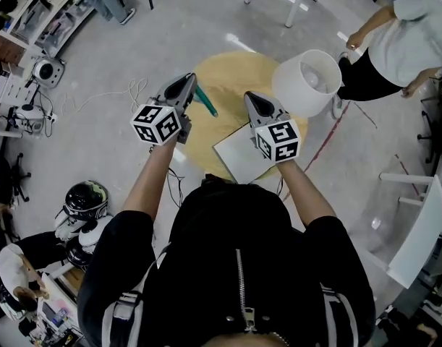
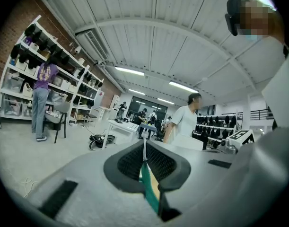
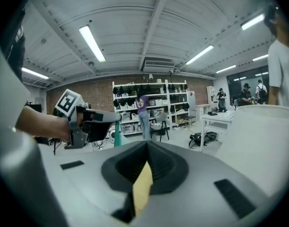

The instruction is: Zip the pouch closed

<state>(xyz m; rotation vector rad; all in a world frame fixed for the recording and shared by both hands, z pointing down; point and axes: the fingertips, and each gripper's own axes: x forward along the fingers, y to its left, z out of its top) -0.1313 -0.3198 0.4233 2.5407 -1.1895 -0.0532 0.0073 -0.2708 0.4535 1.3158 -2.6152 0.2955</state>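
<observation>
A teal pouch (image 1: 205, 101) hangs as a narrow strip over the round wooden table (image 1: 231, 78). My left gripper (image 1: 194, 79) is shut on the pouch's top end. In the left gripper view the teal fabric (image 2: 149, 188) runs down between the closed pads of the left gripper (image 2: 144, 144), and a thin white tab sticks up at their tips. My right gripper (image 1: 248, 96) hovers to the right of the pouch, apart from it, with its jaws together and nothing in them. In the right gripper view, only the yellow table shows below the closed pads of the right gripper (image 3: 147, 144), with the left gripper (image 3: 117, 118) and the pouch (image 3: 117, 139) at left.
A white cylindrical shade (image 1: 307, 82) stands at the table's right edge, close to my right gripper. A pale flat sheet (image 1: 239, 152) lies on the table's near side. A person (image 1: 401, 35) stands beyond, at the right. Helmets (image 1: 85, 199) and cables lie on the floor at left.
</observation>
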